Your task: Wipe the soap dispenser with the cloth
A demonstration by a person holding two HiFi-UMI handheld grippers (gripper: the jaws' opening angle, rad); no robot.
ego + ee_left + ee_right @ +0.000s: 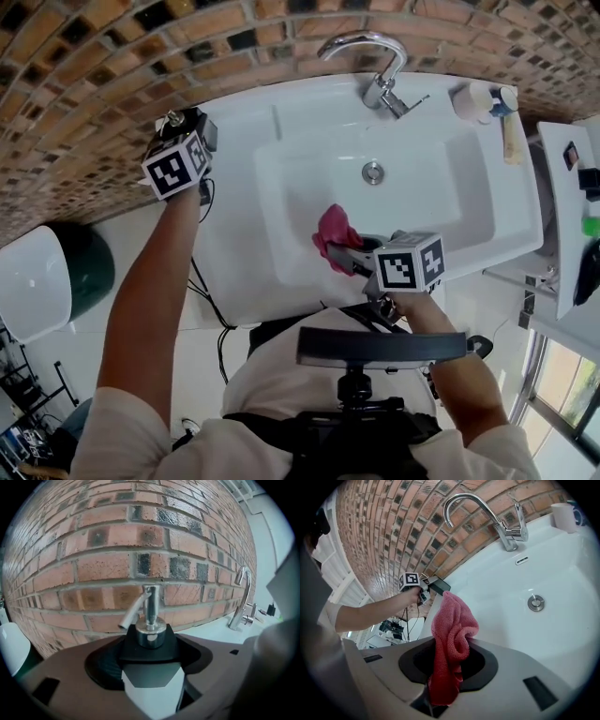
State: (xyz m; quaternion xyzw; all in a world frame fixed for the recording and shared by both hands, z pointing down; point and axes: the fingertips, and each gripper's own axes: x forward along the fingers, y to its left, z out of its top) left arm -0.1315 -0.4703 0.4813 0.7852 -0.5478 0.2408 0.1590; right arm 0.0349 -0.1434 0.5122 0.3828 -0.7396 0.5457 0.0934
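The soap dispenser point(151, 674) has a white body, a black top and a chrome pump point(149, 616). It sits between the jaws of my left gripper point(190, 131), which is shut on it and holds it by the sink's back left corner, near the brick wall. In the right gripper view the dispenser point(437, 585) shows small in that gripper. The pink cloth point(451, 641) hangs bunched from my right gripper point(349, 259), which is shut on it. The cloth point(334, 234) is over the front of the basin, well to the right of the dispenser.
A white sink point(450, 202) has a chrome faucet point(380, 66) at the back and a drain point(373, 172). A white cup point(476, 101) stands at the sink's back right. A white shelf point(567, 216) is at the right. Cables point(211, 309) hang on the left.
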